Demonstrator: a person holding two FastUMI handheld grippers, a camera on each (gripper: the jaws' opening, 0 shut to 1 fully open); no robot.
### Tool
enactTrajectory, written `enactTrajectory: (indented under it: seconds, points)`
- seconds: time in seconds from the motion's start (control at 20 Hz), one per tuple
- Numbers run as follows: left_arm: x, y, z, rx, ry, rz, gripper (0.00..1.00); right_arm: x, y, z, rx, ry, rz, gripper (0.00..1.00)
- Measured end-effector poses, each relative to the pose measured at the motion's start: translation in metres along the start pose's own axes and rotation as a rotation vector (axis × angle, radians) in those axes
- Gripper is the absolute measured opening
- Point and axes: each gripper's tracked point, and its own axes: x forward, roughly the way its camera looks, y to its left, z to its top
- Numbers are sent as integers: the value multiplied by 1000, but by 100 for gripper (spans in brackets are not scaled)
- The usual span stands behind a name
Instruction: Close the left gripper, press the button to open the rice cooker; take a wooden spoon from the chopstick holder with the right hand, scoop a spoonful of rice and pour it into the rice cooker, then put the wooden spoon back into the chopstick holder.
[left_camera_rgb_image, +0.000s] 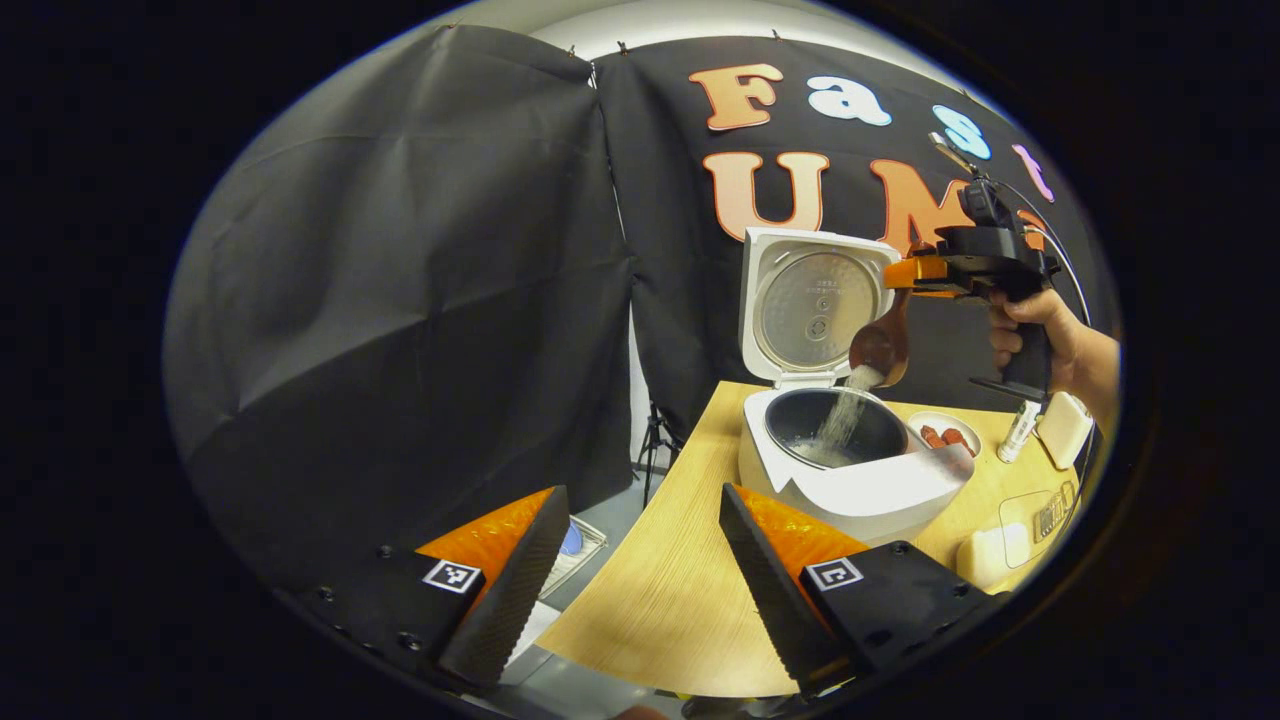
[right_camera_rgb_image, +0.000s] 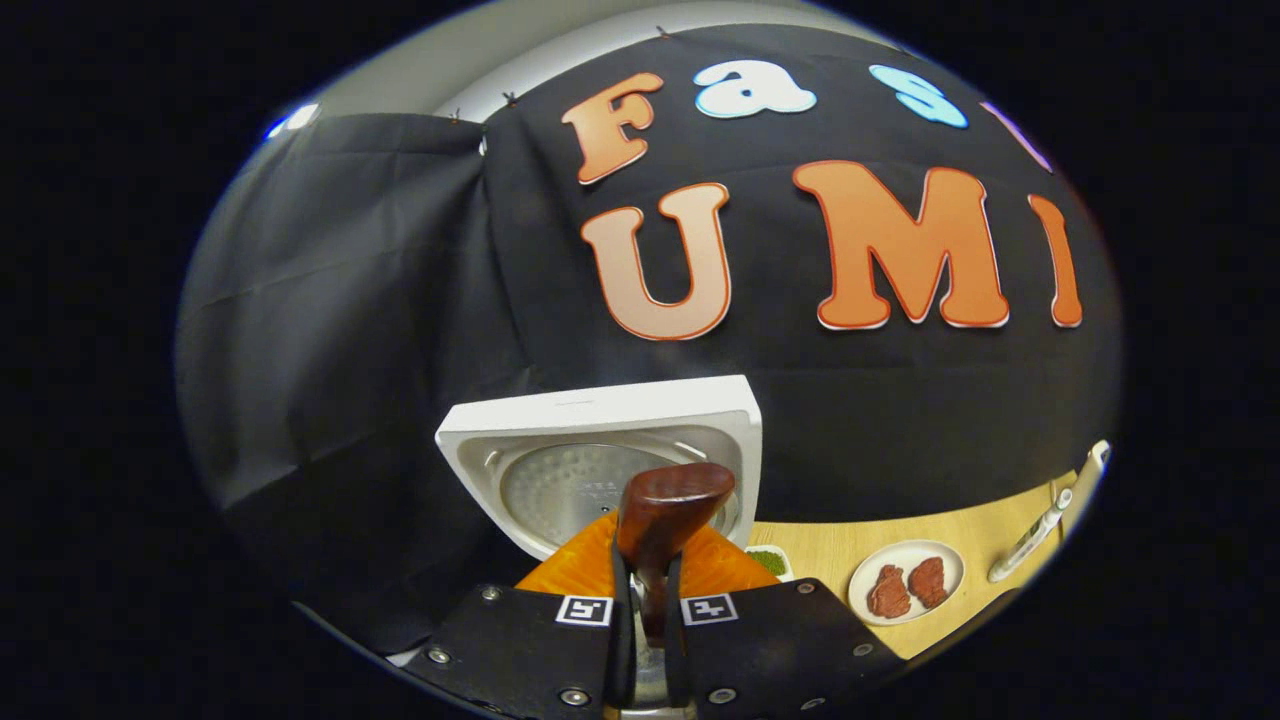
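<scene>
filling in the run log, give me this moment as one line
step: pouring rice | right tool: shut on wooden spoon | rice falling into rice cooker | lid: open | left tool: open, idle

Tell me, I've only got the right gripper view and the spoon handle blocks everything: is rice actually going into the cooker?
Observer: Yes. In the left gripper view, rice streams from the wooden spoon into the inner pot.
Operator: Is the spoon over the pot or off to one side?
Observer: Over its far rim, just below the raised lid.
Operator: And the left gripper?
Observer: The left gripper is open, fingers apart, back from the rice cooker above the near table edge.
</scene>
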Motion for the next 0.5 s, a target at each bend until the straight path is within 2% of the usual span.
enactTrajectory:
  seconds: [0.3, 0.5]
  points:
    - [-17, -4, 0, -47, -13, 72, 100, -1, 3, 8, -229, -68, 90, 11]
    - [-23, -13, 6, -39, -30, 96, 100, -5, 6, 12, -284, -98, 146, 11]
